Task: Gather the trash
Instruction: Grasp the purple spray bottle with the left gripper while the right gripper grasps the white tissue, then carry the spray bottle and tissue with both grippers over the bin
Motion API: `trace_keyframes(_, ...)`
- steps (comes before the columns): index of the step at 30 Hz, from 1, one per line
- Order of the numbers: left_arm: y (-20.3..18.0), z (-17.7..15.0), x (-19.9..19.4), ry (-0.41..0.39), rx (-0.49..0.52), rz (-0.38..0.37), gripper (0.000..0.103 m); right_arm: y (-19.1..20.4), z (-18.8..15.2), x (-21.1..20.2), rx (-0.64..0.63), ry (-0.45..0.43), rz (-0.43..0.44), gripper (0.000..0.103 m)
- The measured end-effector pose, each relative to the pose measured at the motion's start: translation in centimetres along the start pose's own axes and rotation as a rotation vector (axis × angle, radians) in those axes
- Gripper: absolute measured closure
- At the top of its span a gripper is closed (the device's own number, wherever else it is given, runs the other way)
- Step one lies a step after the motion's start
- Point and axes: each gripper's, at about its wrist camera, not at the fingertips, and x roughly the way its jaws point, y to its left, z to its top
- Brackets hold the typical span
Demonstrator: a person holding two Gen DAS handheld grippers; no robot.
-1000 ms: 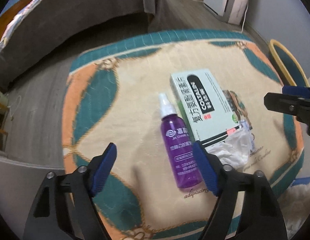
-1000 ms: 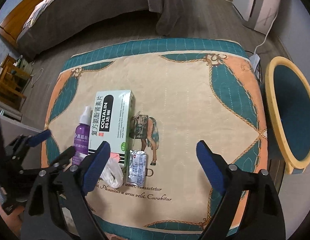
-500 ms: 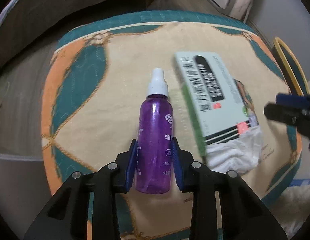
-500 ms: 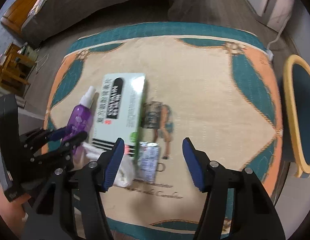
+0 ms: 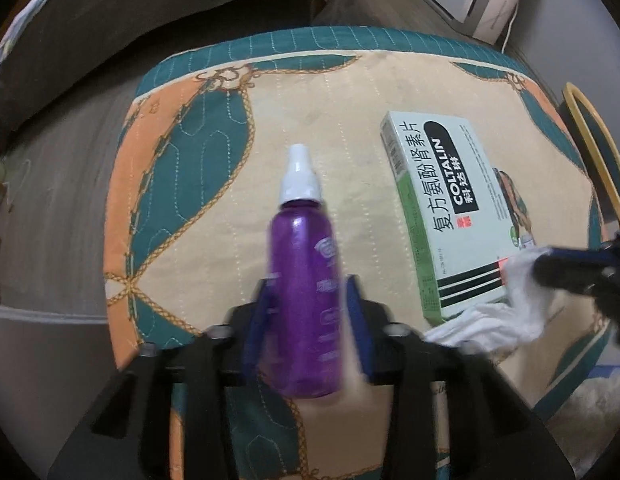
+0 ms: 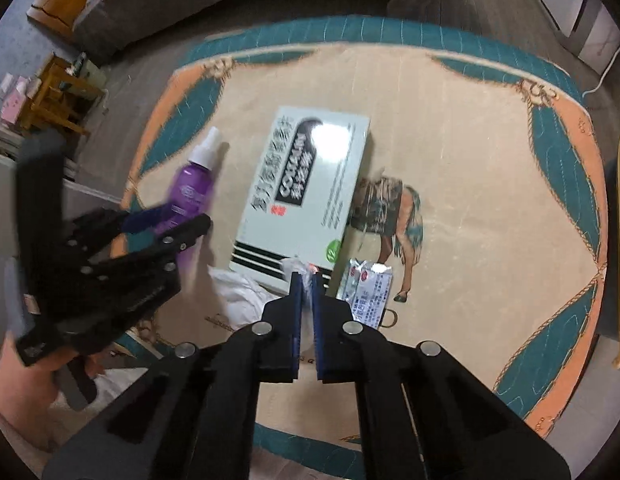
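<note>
Both tools just clamped: left tool [image 5: 305, 300] grips purple bottle [image 5: 303, 276] lengthwise, left of the box [image 5: 450, 216]; right tool [image 6: 305, 280] pinches tissue [image 5: 506, 312] at its near end.

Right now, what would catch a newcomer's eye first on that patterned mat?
The purple plastic spray bottle, clamped in the left hand-held gripper. Right of it lies a pale green medicine box, and at its near end the right hand-held gripper pinches a crumpled white tissue.

Two handheld grippers, each built of matte black plastic. The left gripper [image 5: 305, 300] and right gripper [image 6: 306, 280] both carry blue pads [image 6: 296, 304] on their fingers and round silver screws [image 6: 263, 328] at the joints.
</note>
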Motion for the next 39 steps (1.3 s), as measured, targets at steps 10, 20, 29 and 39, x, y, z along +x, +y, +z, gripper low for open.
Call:
trace_keyframes(10, 0.2, 1.2, -3.7, -0.145, -0.060, -0.008, 0.070, -0.1, 0.7, -6.0, 0.006, -0.144, -0.009, 0.099)
trace_keyframes(20, -5.6, 2.6, -8.7, -0.280, 0.033, -0.055, 0.070, -3.8, 0.6, -11.5, 0.092, -0.279, -0.054, 0.099)
trace_keyframes(29, -11.7, 2.9, -9.7, -0.302, 0.166, -0.092, 0.070, -8.5, -0.1, -14.6, 0.152, -0.344, -0.158, 0.099)
trace_keyframes(39, -16.2, 3.0, -9.2, -0.291, 0.236, -0.104, 0.070, -12.7, -1.4, -16.8, 0.198, -0.385, -0.184, 0.099)
